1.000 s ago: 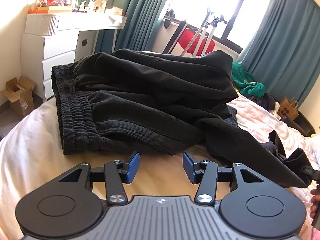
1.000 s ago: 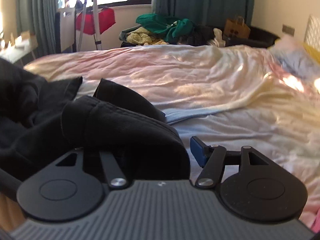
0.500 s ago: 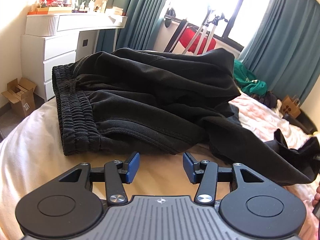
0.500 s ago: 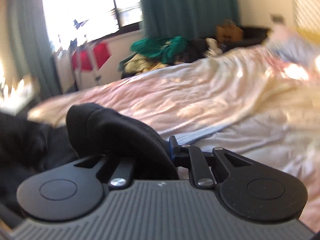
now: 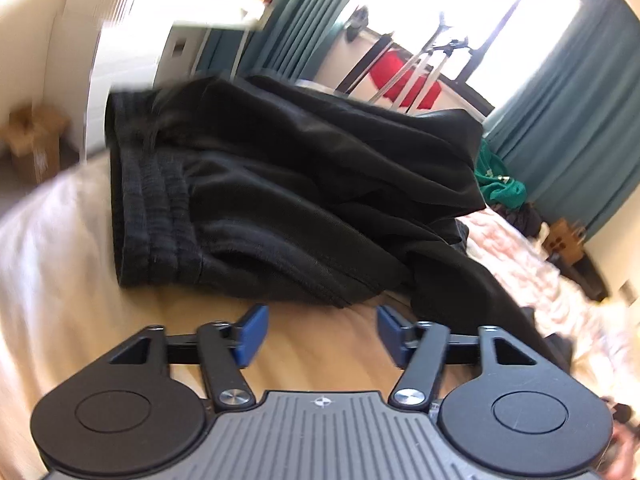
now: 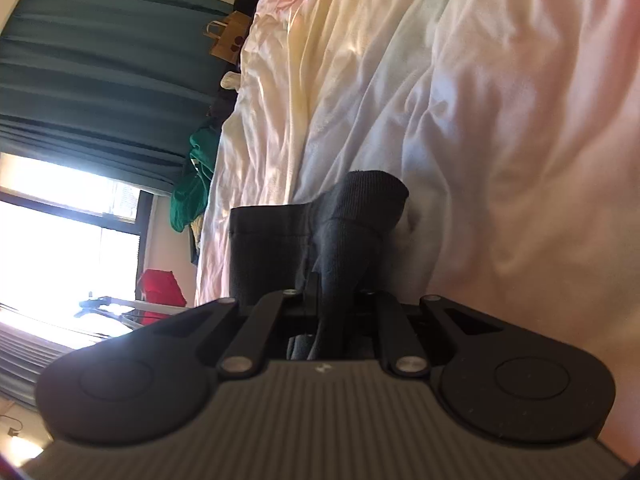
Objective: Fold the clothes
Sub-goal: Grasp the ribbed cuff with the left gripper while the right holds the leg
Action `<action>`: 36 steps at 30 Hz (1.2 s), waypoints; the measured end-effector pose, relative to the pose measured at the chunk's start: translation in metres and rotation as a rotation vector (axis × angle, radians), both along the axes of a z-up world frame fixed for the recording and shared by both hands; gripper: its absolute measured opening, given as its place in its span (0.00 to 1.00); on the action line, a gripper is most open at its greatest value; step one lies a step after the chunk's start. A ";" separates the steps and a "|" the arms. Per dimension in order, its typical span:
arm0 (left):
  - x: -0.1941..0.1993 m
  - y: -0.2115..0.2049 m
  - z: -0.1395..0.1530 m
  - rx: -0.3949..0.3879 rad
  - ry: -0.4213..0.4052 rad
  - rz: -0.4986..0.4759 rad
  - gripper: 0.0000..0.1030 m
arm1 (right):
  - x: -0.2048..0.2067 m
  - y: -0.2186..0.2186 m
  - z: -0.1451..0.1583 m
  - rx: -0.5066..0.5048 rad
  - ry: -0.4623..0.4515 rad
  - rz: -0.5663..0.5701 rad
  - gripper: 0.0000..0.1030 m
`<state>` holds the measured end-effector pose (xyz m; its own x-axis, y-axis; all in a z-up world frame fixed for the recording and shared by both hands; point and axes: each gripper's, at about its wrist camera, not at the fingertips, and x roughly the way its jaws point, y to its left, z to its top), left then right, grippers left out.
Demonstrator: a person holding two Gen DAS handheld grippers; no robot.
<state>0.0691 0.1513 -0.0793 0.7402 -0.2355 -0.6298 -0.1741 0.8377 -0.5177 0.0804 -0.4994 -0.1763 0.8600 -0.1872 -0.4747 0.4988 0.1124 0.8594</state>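
My right gripper [image 6: 336, 300] pinching ribbed cuff of black trousers [image 5: 288, 184], matte, crumpled on bed sheet [image 5: 320, 344]. My left gripper [image 5: 318, 330] just beside trousers' hem, jaws just widened, nothing between them.

Black trousers [image 5: 304, 184] showing matt woven cloth with a ribbed elastic waistband [image 5: 156, 208], lying on a smooth, creased cotton bedsheet [image 6: 480, 120]; tongs [image 5: 318, 334] showing matt black plastic, blue rubbery pads.

Sunlit window [image 5: 460, 4], teal curtains [image 5: 568, 92], white dresser [image 5: 132, 68].
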 end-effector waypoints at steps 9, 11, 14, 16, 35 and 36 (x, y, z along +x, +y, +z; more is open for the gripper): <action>0.014 0.057 -0.050 -0.463 0.166 0.181 0.76 | 0.010 0.003 0.006 -0.019 0.059 0.033 0.23; 0.024 0.062 -0.055 -0.509 0.169 0.208 0.76 | 0.013 0.002 0.006 -0.021 0.047 0.036 0.32; 0.040 0.066 -0.053 -0.495 0.107 0.229 0.65 | 0.015 0.004 0.006 -0.030 0.032 0.021 0.35; 0.050 0.066 -0.051 -0.451 0.086 0.238 0.62 | 0.018 0.005 0.007 -0.068 0.044 0.014 0.35; 0.013 0.148 0.062 -0.401 -0.036 0.351 0.08 | 0.000 -0.011 0.018 -0.188 0.093 -0.195 0.06; 0.007 0.156 0.071 -0.388 -0.033 0.365 0.08 | -0.005 -0.012 0.021 -0.205 0.096 -0.213 0.06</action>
<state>0.0765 0.3078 -0.0081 0.8355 -0.1700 -0.5225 -0.3968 0.4711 -0.7878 0.0758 -0.5115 -0.1555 0.7442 -0.4589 -0.4853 0.6074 0.1628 0.7775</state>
